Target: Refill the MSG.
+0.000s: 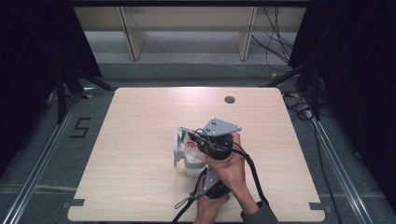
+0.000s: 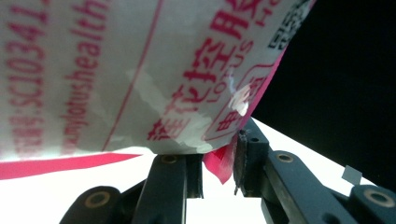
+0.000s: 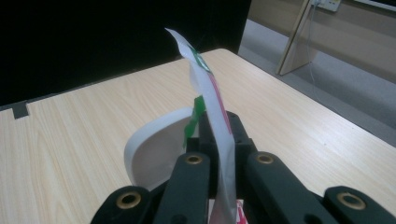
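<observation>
On the pale wooden table (image 1: 140,154), seen from the high view, both hands meet near the middle: the right gripper (image 1: 196,140), with its grey plate on top, lies just ahead of the left gripper (image 1: 205,179), and a white packet (image 1: 184,135) with red and green print sticks out past the right gripper's tips, beside a white cup (image 1: 192,164). In the left gripper view, the left gripper (image 2: 218,163) has its jaws drawn narrow on the packet's red lower corner (image 2: 219,163); the packet's printed face (image 2: 140,70) spreads up and away to that gripper's left. In the right gripper view, the right gripper (image 3: 223,140) is clamped tight on the packet's thin edge (image 3: 212,98), which rises upright from between its jaws, and the cup's white rim (image 3: 154,140) curves just to that gripper's left, close to its tips.
</observation>
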A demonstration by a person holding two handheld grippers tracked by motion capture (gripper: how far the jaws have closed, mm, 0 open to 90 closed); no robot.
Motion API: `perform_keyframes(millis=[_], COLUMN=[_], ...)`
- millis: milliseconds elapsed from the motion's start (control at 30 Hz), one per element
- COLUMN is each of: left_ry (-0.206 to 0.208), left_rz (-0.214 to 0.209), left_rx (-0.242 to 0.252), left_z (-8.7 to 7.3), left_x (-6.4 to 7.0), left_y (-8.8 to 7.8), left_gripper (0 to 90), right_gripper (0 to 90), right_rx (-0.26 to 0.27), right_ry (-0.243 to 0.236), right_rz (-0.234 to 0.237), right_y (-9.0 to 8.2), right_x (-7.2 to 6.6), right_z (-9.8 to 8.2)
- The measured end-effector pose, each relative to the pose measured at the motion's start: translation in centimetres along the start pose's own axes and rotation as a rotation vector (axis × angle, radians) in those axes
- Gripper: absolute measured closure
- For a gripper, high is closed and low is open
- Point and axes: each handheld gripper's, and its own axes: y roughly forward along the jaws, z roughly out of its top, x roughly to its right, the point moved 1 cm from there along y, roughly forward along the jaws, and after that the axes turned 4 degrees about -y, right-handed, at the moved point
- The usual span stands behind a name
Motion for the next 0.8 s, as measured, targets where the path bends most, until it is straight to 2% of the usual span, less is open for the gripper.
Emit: perform_keyframes(millis=[100, 167, 233, 300, 400, 433, 467, 533, 567, 633, 667, 800], left_ry=[0.0, 0.0, -0.002, 0.0, 0.0, 0.001, 0.002, 0.001, 0.0, -0.004, -0.002, -0.003], left_rz=[-0.001, 0.0, 0.004, -0.001, -0.001, -0.001, -0.002, 0.0, -0.001, -0.002, -0.002, -0.001], left_rx=[0.004, 0.001, -0.001, 0.001, 0.003, 0.004, 0.004, 0.0, -0.004, 0.001, 0.003, 0.002], left_z=[0.02, 0.06, 0.02, -0.02, 0.05, 0.07, 0.1, 0.02, -0.02, -0.01, 0.03, 0.03], left_x=[0.01, 0.0, 0.02, 0.02, 0.02, 0.02, 0.02, 0.03, -0.02, 0.01, 0.03, 0.01], left_y=[0.0, -0.06, -0.01, 0.0, -0.08, -0.08, -0.07, -0.05, -0.06, -0.04, -0.04, -0.05], left_gripper=[75.1, 75.1, 75.0, 74.9, 75.0, 75.0, 75.0, 75.0, 74.9, 75.0, 75.0, 75.0], right_gripper=[89.4, 89.4, 89.4, 89.4, 89.4, 89.4, 89.4, 89.4, 89.4, 89.4, 89.3, 89.4], right_rx=[-0.006, 0.018, 0.008, -0.007, 0.008, 0.017, 0.012, -0.004, 0.0, -0.009, 0.004, 0.004], right_ry=[0.007, -0.015, -0.021, -0.01, -0.002, -0.016, -0.005, -0.014, -0.017, -0.007, -0.024, -0.006], right_rz=[-0.005, -0.014, -0.006, -0.002, -0.006, -0.015, -0.005, 0.004, -0.009, 0.0, -0.002, 0.002], right_y=[-0.03, 0.04, 0.01, 0.08, 0.03, -0.03, -0.08, -0.07, 0.05, 0.1, 0.03, -0.08], right_x=[-0.14, -0.04, -0.04, -0.13, -0.05, -0.01, -0.15, -0.18, -0.12, -0.15, -0.09, -0.16], right_z=[-0.01, 0.04, 0.04, -0.03, 0.0, 0.07, 0.08, 0.1, 0.04, -0.03, 0.0, 0.06])
